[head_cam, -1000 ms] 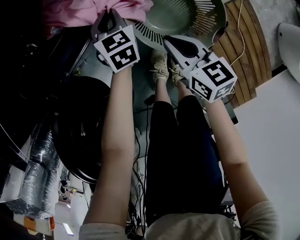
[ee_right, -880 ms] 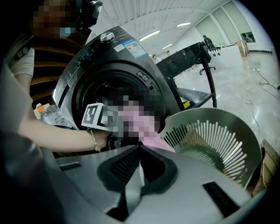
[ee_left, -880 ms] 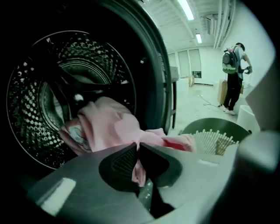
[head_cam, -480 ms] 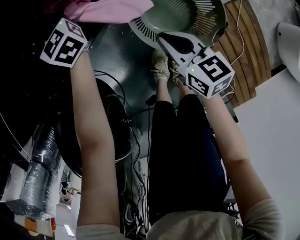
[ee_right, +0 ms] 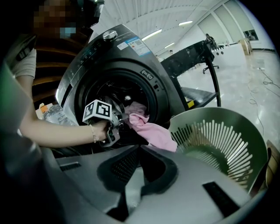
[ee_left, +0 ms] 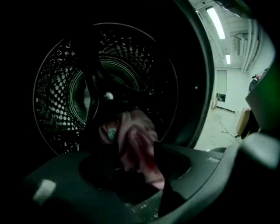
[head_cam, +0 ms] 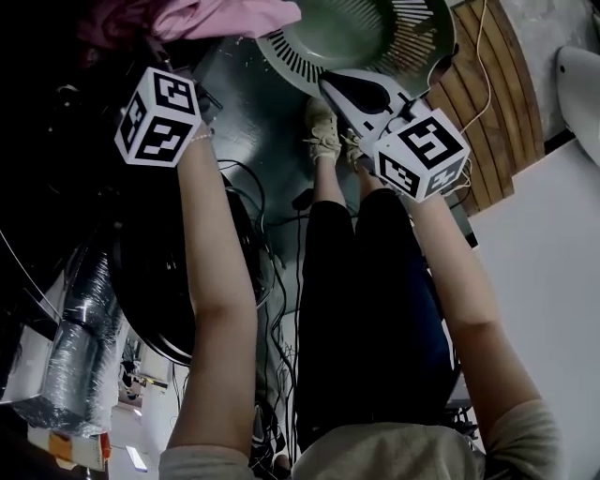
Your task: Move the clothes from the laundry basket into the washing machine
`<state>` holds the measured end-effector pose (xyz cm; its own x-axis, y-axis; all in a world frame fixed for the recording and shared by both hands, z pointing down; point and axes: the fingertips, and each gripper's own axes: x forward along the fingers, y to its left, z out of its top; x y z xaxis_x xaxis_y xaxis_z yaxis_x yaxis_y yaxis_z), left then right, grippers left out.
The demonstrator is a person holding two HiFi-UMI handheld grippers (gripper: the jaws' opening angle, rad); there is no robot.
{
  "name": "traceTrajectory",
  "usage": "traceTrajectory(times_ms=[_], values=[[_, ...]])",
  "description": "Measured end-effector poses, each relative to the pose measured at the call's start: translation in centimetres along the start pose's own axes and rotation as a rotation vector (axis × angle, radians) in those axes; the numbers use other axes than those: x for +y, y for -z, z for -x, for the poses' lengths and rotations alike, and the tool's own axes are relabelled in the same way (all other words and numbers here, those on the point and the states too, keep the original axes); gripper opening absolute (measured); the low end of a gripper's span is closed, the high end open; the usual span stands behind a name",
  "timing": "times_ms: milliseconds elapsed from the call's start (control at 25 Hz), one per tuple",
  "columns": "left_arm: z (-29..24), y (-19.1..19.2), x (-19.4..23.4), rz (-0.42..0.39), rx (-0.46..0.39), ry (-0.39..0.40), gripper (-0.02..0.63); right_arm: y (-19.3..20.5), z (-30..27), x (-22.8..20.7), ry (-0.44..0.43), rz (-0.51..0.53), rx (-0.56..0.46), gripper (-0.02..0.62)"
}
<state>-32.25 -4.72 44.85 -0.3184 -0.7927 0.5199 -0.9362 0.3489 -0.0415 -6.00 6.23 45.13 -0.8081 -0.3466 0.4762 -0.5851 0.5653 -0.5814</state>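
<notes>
A pink garment (ee_left: pixel 139 141) hangs over the lower rim of the washing machine's (ee_right: pixel 114 52) round opening, partly inside the perforated drum (ee_left: pixel 65 78). My left gripper (ee_left: pixel 133 148) points into that opening. Its jaws have just been opening and stand apart, with the pink garment (ee_right: pixel 152 130) loose between them. Its marker cube (head_cam: pixel 159 116) shows at the upper left of the head view, below the pink garment (head_cam: pixel 220 17). My right gripper (ee_right: pixel 139 151) is shut on nothing and hovers beside the green laundry basket (ee_right: pixel 221 138), whose slatted inside looks bare.
The washer's dark round door (head_cam: pixel 164 281) hangs open at the left, near a foil duct (head_cam: pixel 80 347). The person's legs and shoes (head_cam: pixel 323 136) stand between washer and basket (head_cam: pixel 366 33). Cables (head_cam: pixel 272 309) trail on the floor. A wooden panel (head_cam: pixel 492 112) lies at the right.
My left gripper has swung from the middle of the head view to the left, toward the washer's opening, and the pink garment went with it. The right gripper has stayed put.
</notes>
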Motion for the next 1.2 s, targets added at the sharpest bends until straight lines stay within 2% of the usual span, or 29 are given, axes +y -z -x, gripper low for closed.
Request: traceTrajectory(times_ms=[160,280,400,560,600,640,680,720,800,1000,1120,1200], values=[[1.4,5.7,-4.9,-0.054,0.129,0.167,0.241,0.0,0.1,-0.4,0.015,-0.015,-0.008,0.017],[0.8,9.7,-7.4,-0.064,0.222,0.269,0.242,0.1,0.0,-0.7,0.019,-0.023,-0.013,0.017],[-0.6,11.7,-8.4,-0.048,0.278,0.307,0.255,0.2,-0.1,-1.1,0.023,-0.027,-0.016,0.017],[-2.1,12.4,-8.6,-0.023,0.310,0.298,0.252,0.6,0.0,-1.9,0.045,-0.034,-0.020,0.017],[-2.2,12.6,-8.5,-0.056,0.316,0.281,0.238,0.8,-0.1,-2.1,0.049,-0.041,-0.021,0.017],[-2.4,12.8,-8.1,-0.111,0.320,0.255,0.166,0.9,-0.2,-2.2,0.051,-0.045,-0.020,0.017],[-2.5,12.8,-7.7,-0.171,0.321,0.228,0.064,1.0,-0.3,-2.2,0.050,-0.045,-0.016,0.017],[-2.6,12.6,-7.4,-0.213,0.315,0.210,0.047,1.1,-0.4,-2.1,0.048,-0.043,-0.011,0.017],[-2.7,11.4,-7.1,-0.228,0.281,0.197,0.037,1.1,-0.5,-2.2,0.045,-0.037,-0.005,0.017],[-3.9,4.3,-4.5,-0.282,0.078,0.125,0.021,0.4,-0.6,-2.3,0.049,-0.041,-0.020,0.017],[-6.1,1.2,-2.9,-0.322,0.033,0.084,0.018,0.0,-1.0,-2.1,0.044,-0.036,-0.022,0.017],[-7.3,-0.3,-1.9,-0.320,0.001,0.036,0.018,-0.1,-1.3,-2.2,0.041,-0.038,-0.024,0.017]])
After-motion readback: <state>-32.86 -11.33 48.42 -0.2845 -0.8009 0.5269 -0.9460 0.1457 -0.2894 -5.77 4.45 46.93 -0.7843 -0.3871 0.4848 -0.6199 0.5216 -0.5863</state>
